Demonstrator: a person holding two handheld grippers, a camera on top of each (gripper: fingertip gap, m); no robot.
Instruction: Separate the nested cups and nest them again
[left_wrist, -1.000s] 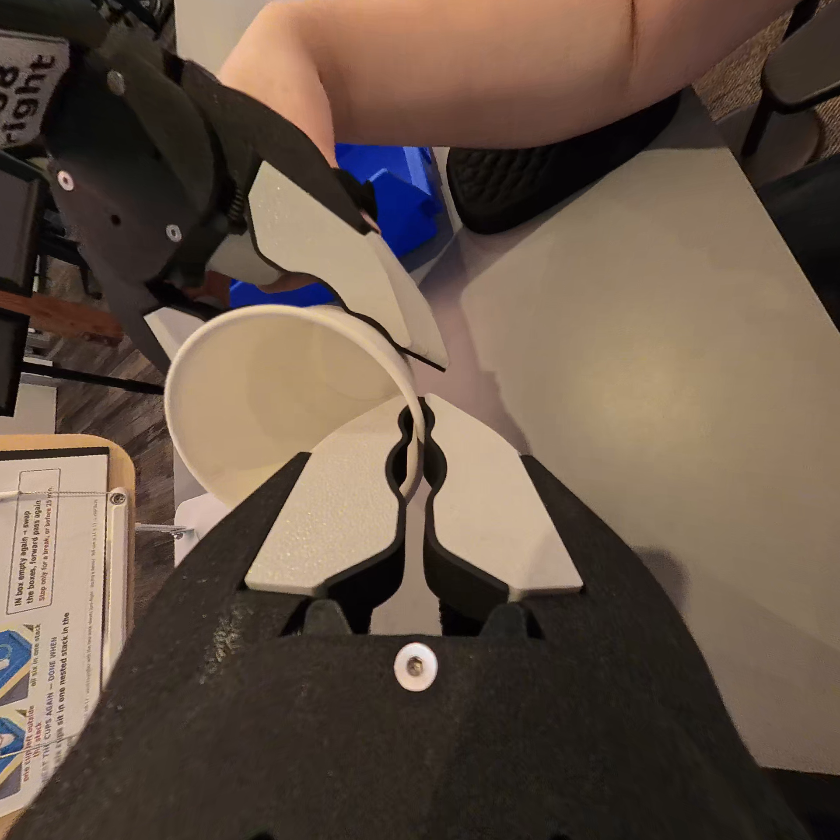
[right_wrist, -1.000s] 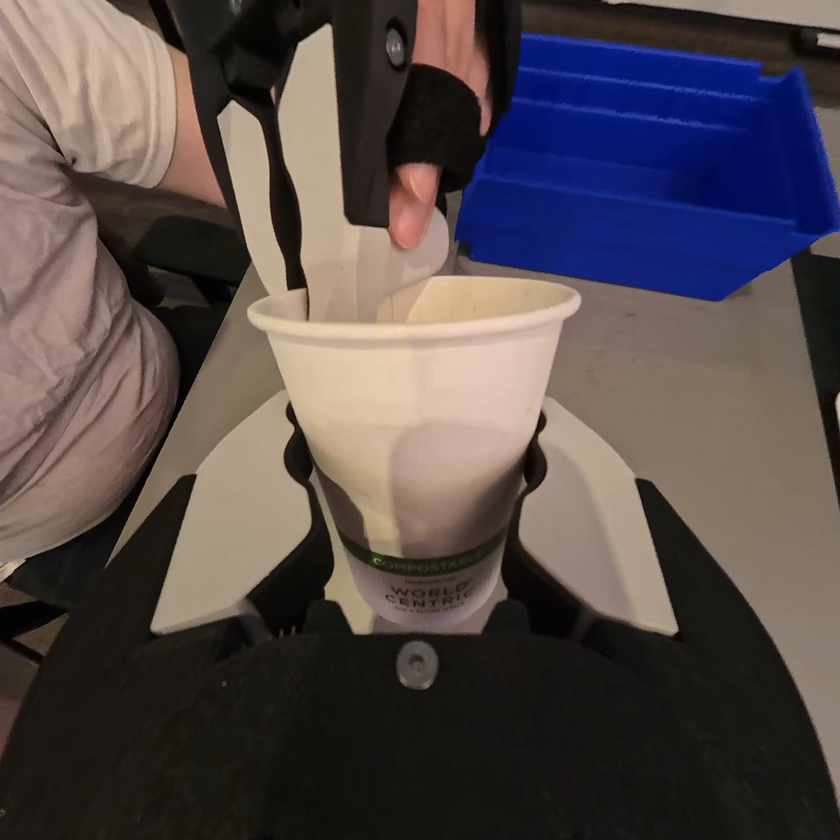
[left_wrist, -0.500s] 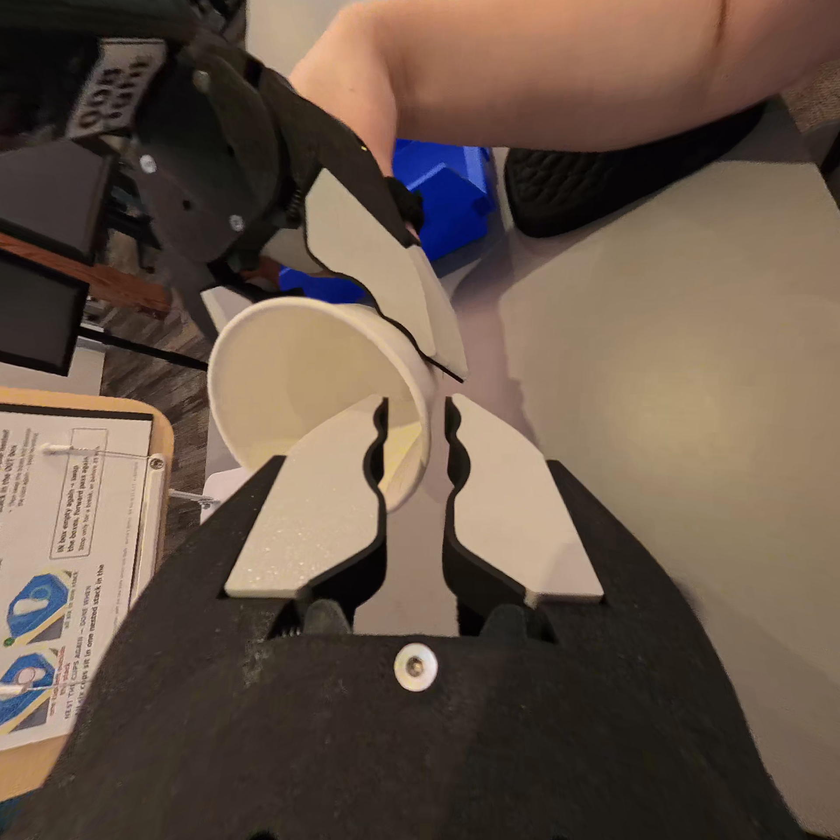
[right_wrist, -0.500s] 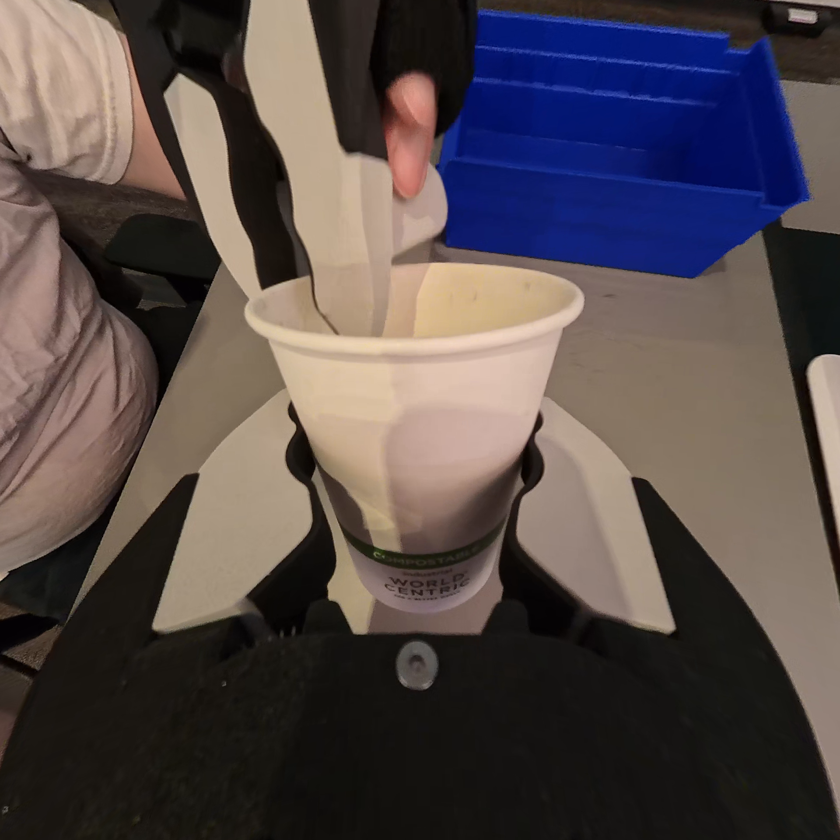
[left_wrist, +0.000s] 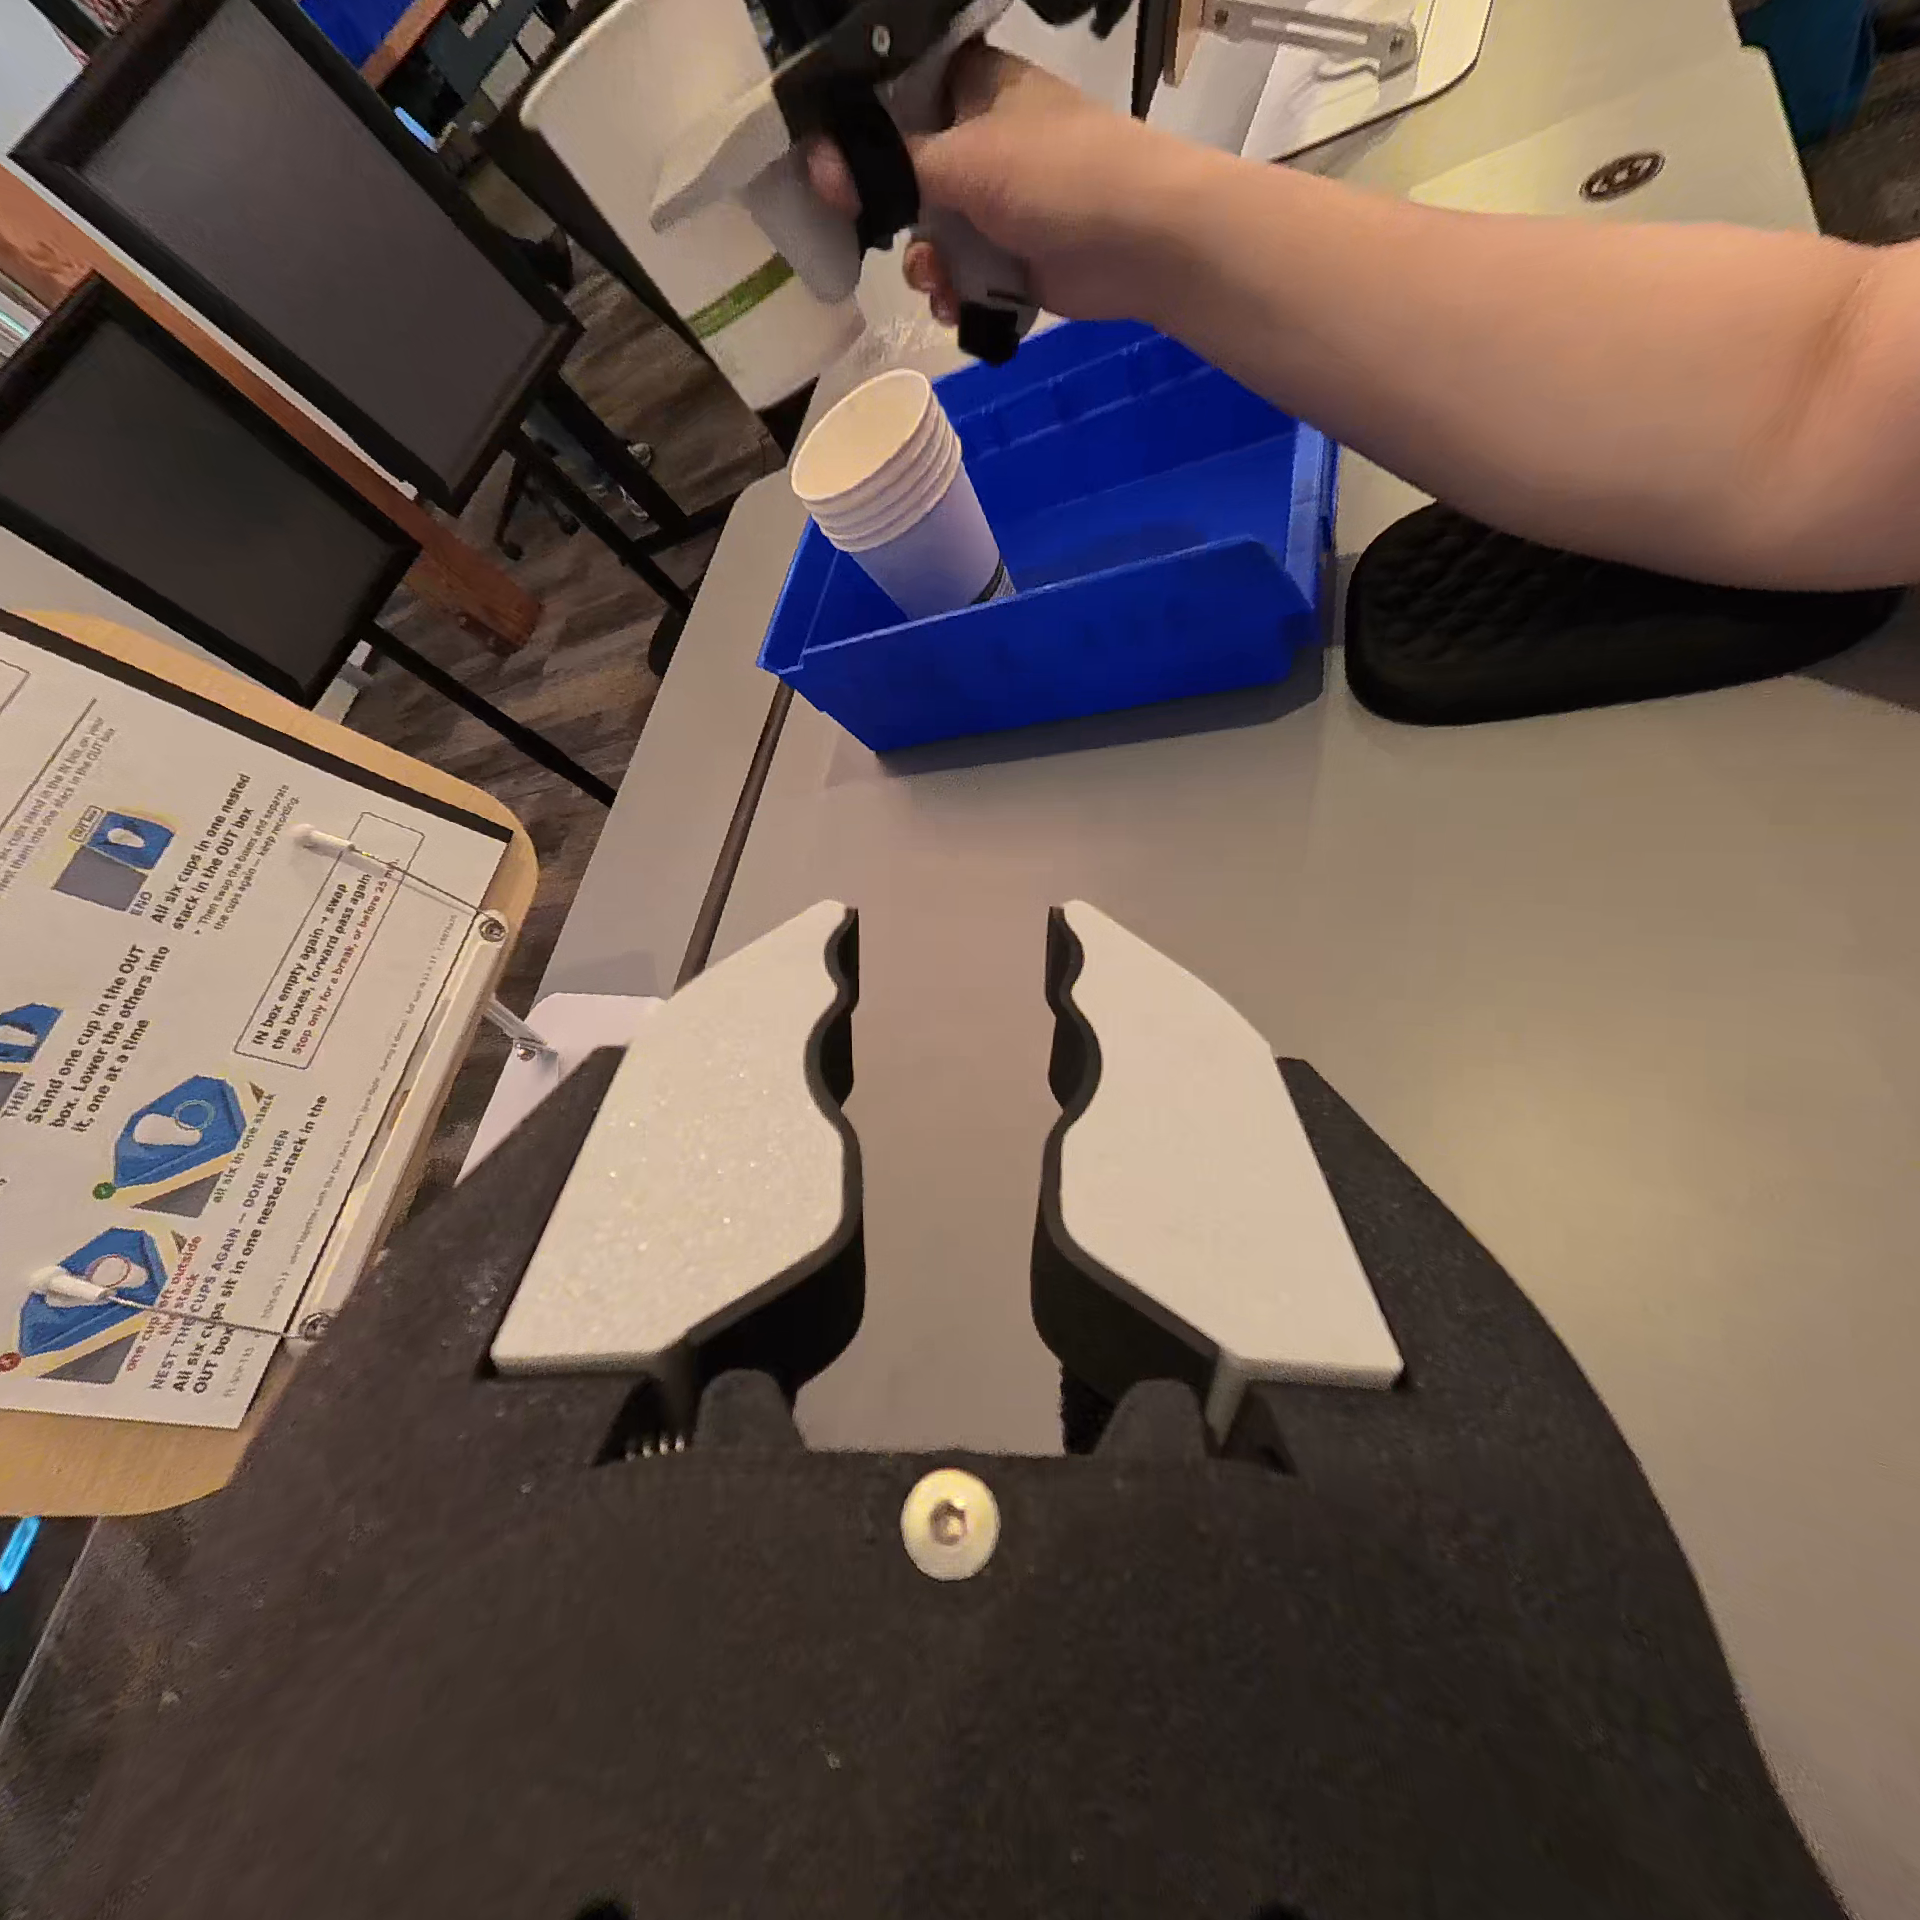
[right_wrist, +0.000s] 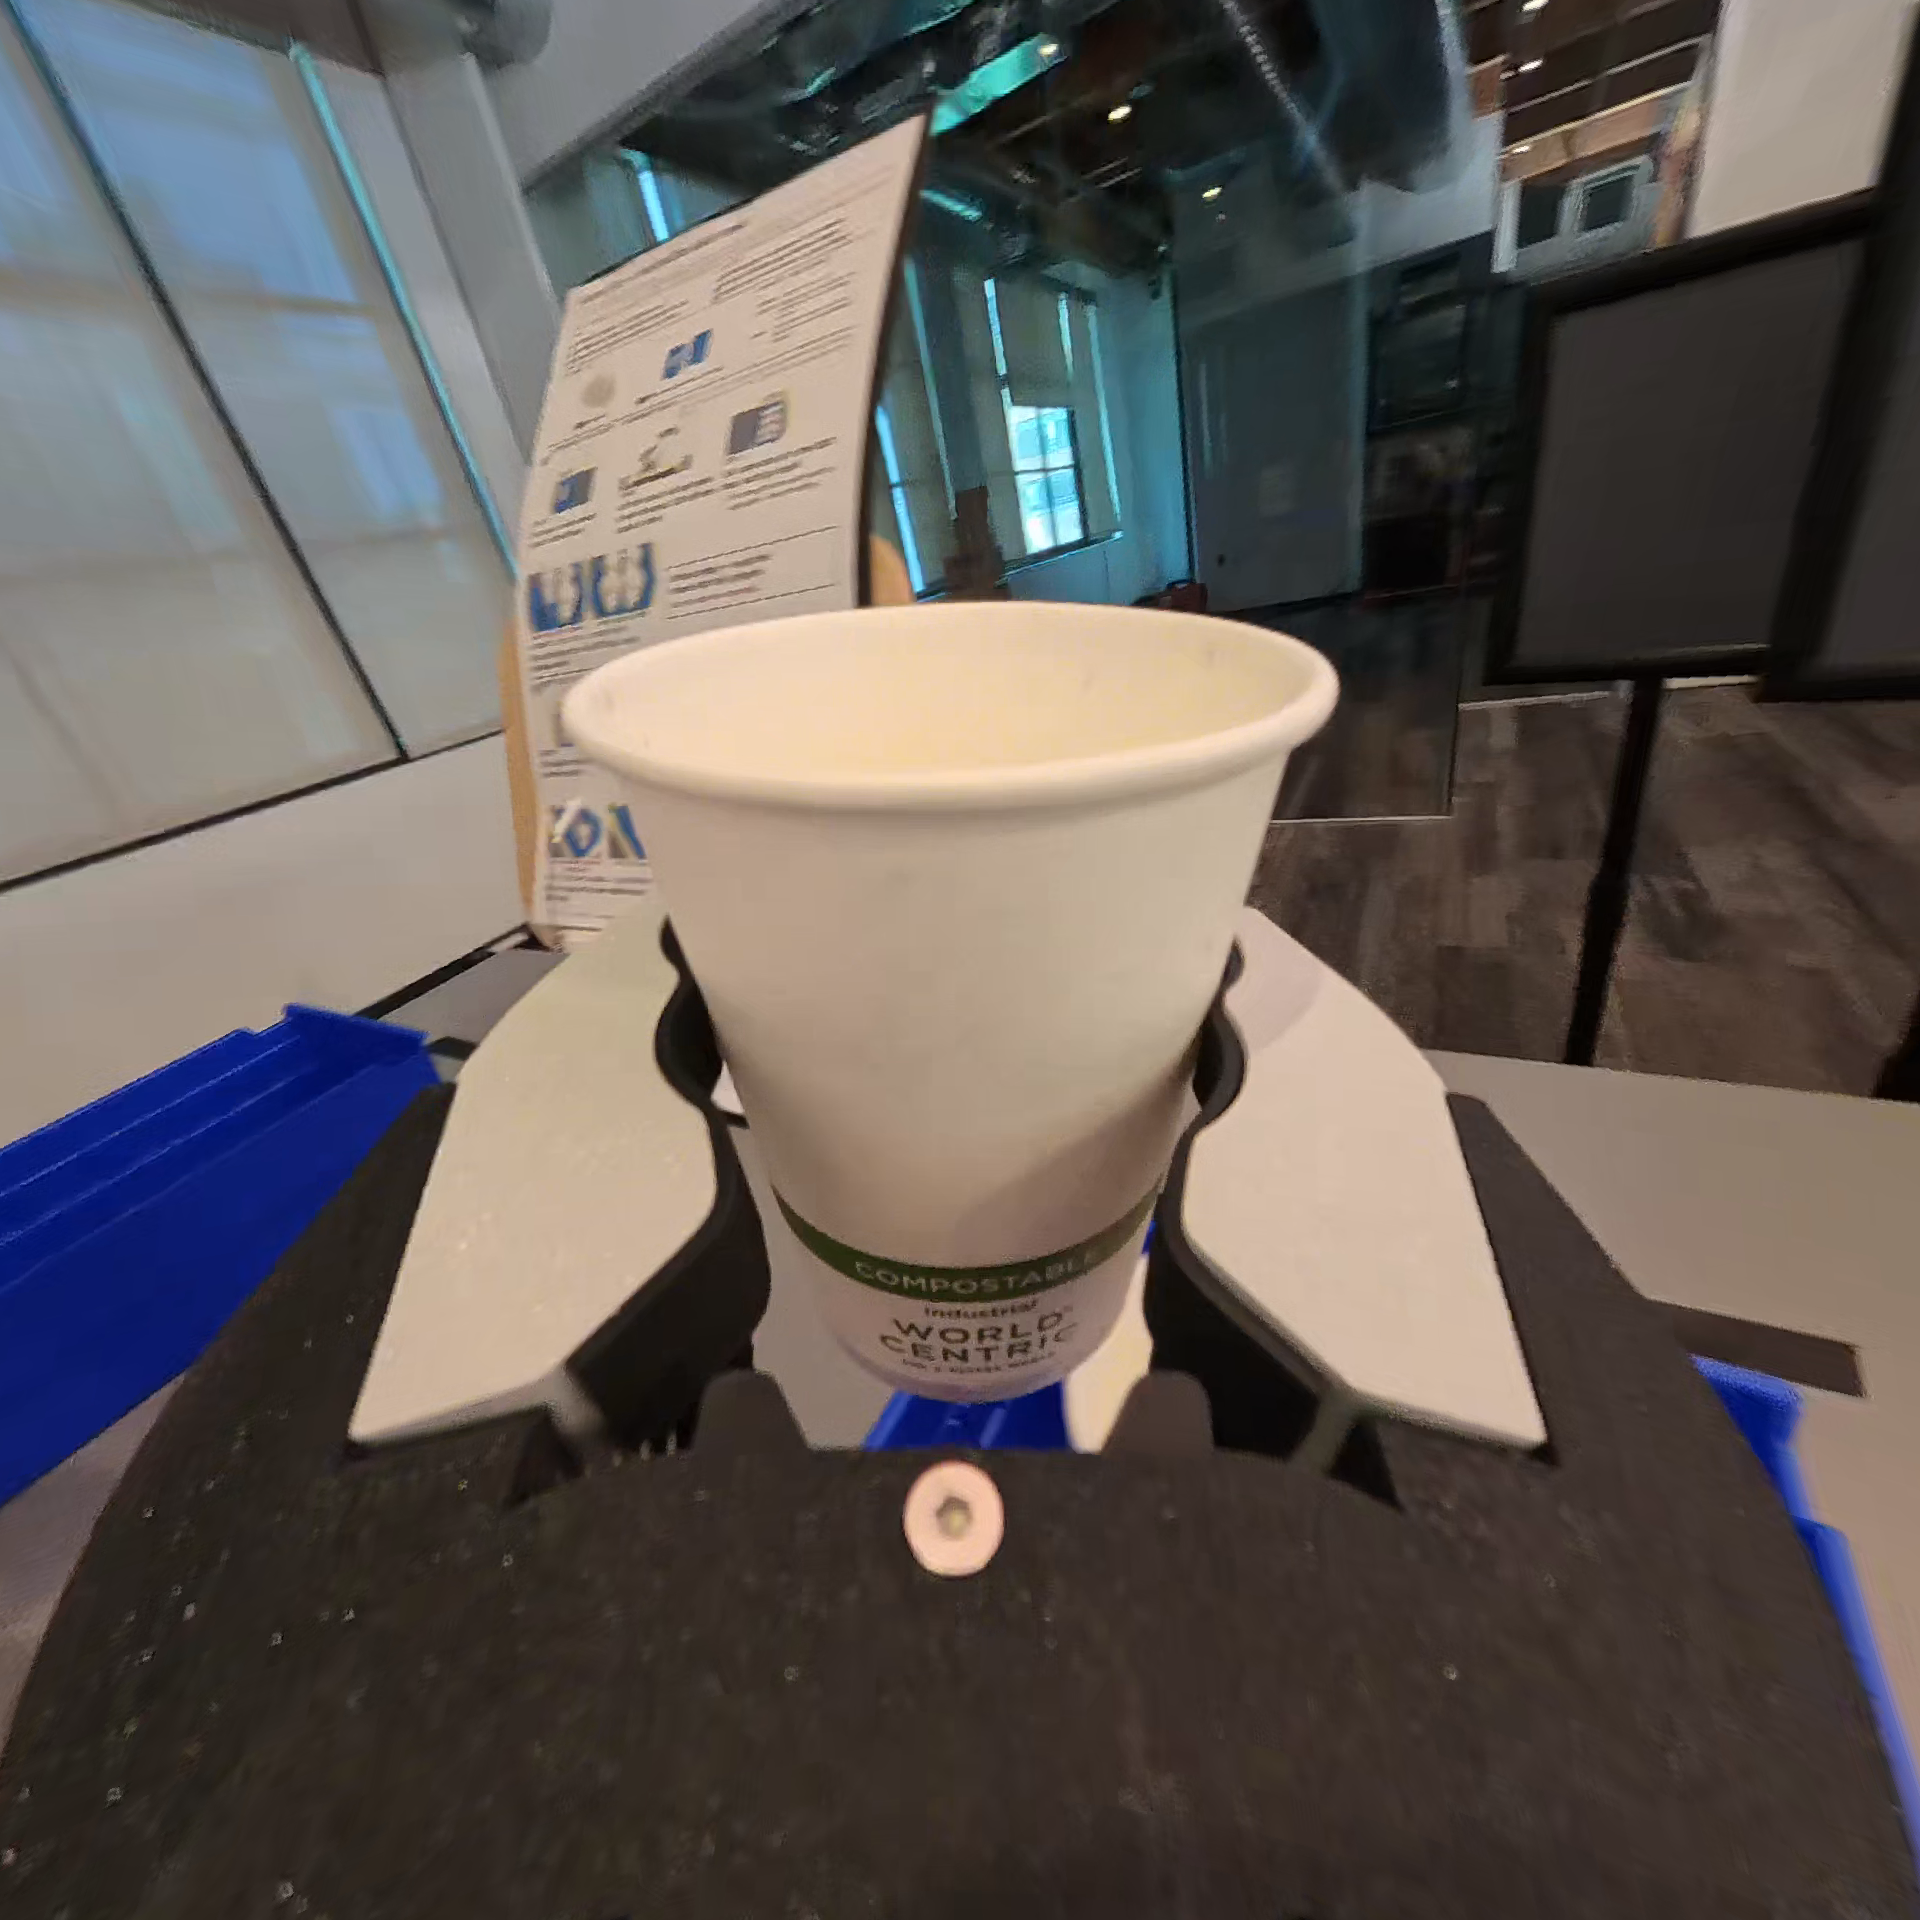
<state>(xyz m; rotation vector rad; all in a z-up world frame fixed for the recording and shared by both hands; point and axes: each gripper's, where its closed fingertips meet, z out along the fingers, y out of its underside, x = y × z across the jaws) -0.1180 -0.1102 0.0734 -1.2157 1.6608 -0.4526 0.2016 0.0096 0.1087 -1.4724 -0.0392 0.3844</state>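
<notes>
My right gripper (right_wrist: 956, 956) is shut on a single white paper cup (right_wrist: 966, 883) with a green band, holding it upright by its lower body. In the left wrist view this cup (left_wrist: 634, 135) hangs in the air above and behind the blue bin (left_wrist: 1049, 665), held by the right gripper (left_wrist: 748, 197) in a person's hand. A nested stack of several white cups (left_wrist: 904, 499) leans in the bin's left end. My left gripper (left_wrist: 951, 914) is open and empty over the grey table (left_wrist: 1455, 987), well short of the bin.
A black wrist rest (left_wrist: 1558, 613) lies right of the bin, under the person's forearm (left_wrist: 1507, 343). An instruction sheet on a wooden board (left_wrist: 208, 1039) stands off the table's left edge; it also shows in the right wrist view (right_wrist: 707, 499). The blue bin (right_wrist: 156, 1195) is below my right gripper.
My left gripper has let go of the cup's rim, opened wider and pulled back. My right gripper has carried the cup up and away, over the blue bin.
</notes>
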